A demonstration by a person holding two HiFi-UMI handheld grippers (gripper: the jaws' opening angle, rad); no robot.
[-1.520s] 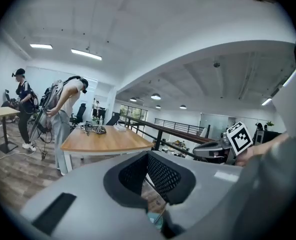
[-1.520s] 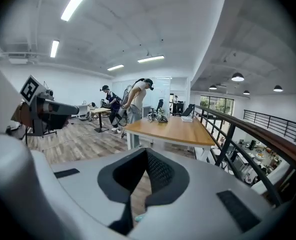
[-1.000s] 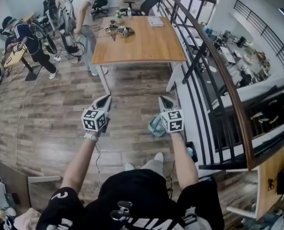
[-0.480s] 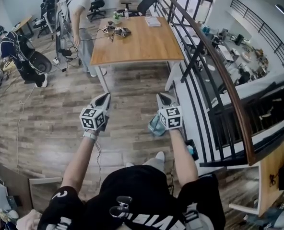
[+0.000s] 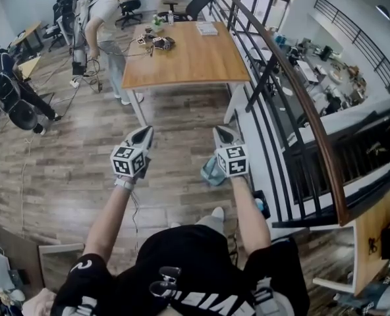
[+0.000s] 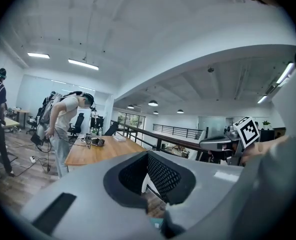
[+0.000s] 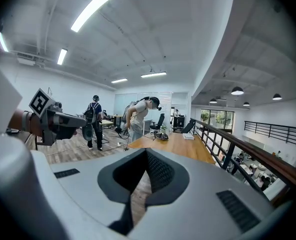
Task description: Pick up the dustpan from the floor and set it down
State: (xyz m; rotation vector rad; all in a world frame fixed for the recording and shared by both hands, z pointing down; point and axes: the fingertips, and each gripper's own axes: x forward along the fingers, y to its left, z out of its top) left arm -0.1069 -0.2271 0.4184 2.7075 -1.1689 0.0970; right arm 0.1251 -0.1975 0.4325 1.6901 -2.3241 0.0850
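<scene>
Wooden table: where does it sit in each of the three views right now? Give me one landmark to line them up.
Head view: the wooden table is at top centre, on the wood floor.
Left gripper view: the wooden table is left of centre, low in the frame.
Right gripper view: the wooden table is just right of centre.
Shared landmark: the railing runs along the table's right side in every view.

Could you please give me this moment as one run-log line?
left tool: shut, empty | right tool: shut, empty | teal item, maybe dustpan: by right tool, not gripped
</scene>
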